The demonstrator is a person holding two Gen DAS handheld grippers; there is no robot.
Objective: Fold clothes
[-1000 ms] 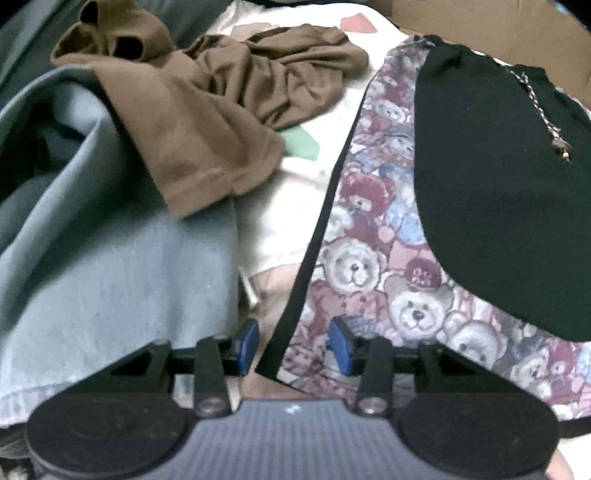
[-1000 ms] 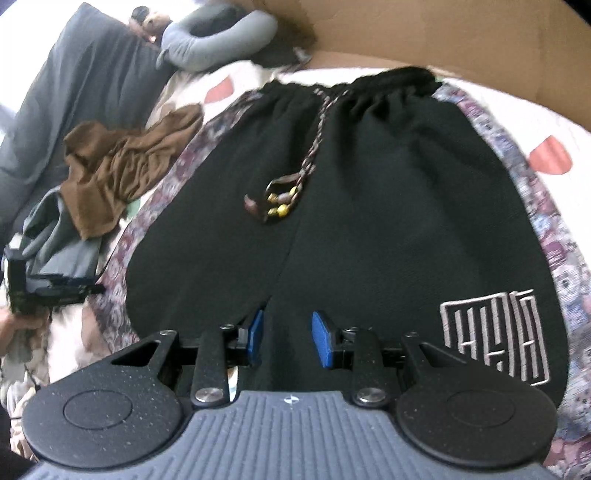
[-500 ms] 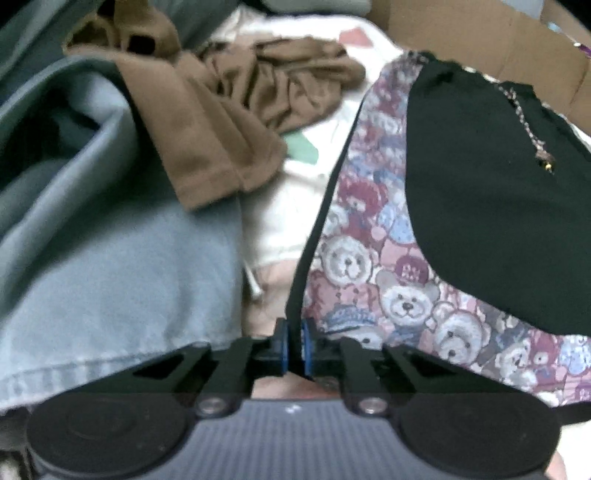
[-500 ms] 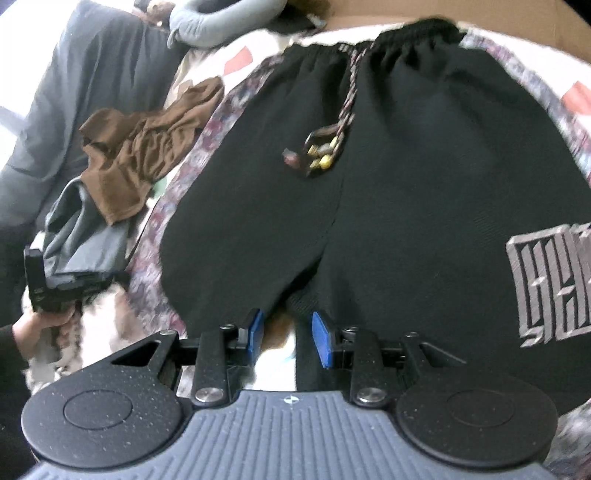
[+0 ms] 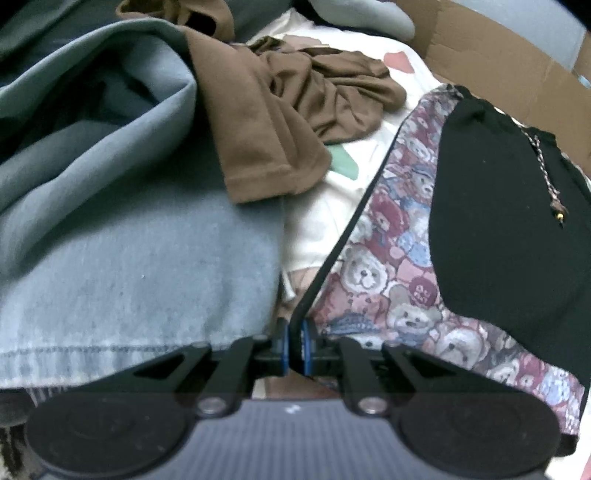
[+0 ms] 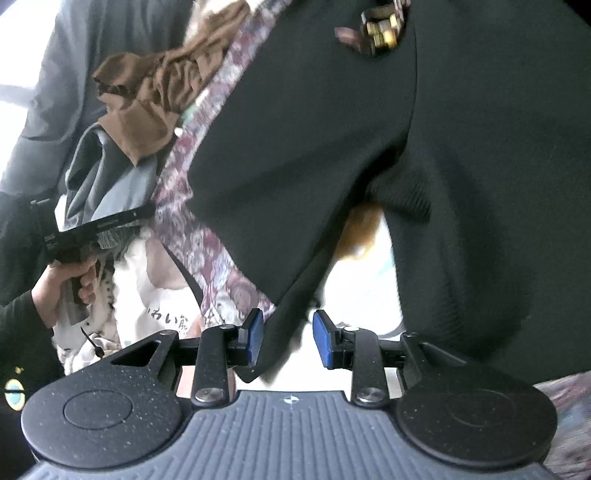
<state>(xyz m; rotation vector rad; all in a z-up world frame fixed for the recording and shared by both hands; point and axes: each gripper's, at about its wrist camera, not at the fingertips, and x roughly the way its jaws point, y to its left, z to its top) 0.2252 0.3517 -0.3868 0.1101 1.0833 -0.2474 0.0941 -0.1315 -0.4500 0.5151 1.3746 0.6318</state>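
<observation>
- The black shorts (image 6: 369, 129) lie spread flat on top of a teddy-bear cloth (image 5: 388, 266), which in turn lies on a pale bed sheet (image 5: 317, 221).
- Left tool (image 5: 293, 341): its jaws have just closed and are clenched on the dark-trimmed edge of the teddy-bear cloth, just beside the shorts' leg hem.
- Right tool (image 6: 288, 339): jaws parted, straddling the inner corner of a shorts leg near the crotch; the pads do not look to press on it, so nothing is gripped.
- A brown top (image 5: 295, 110) and a grey-blue garment (image 5: 110, 221) lie crumpled on the far side of the teddy-bear cloth from the shorts.
- Handling, as I judge it: the shorts are light, soft knit, limp and prone to sag or bunch. The hem corners and the elastic waistband are the firmest places to pinch.
- The beaded drawstring (image 6: 380, 31) may swing and snag during a fold.
</observation>
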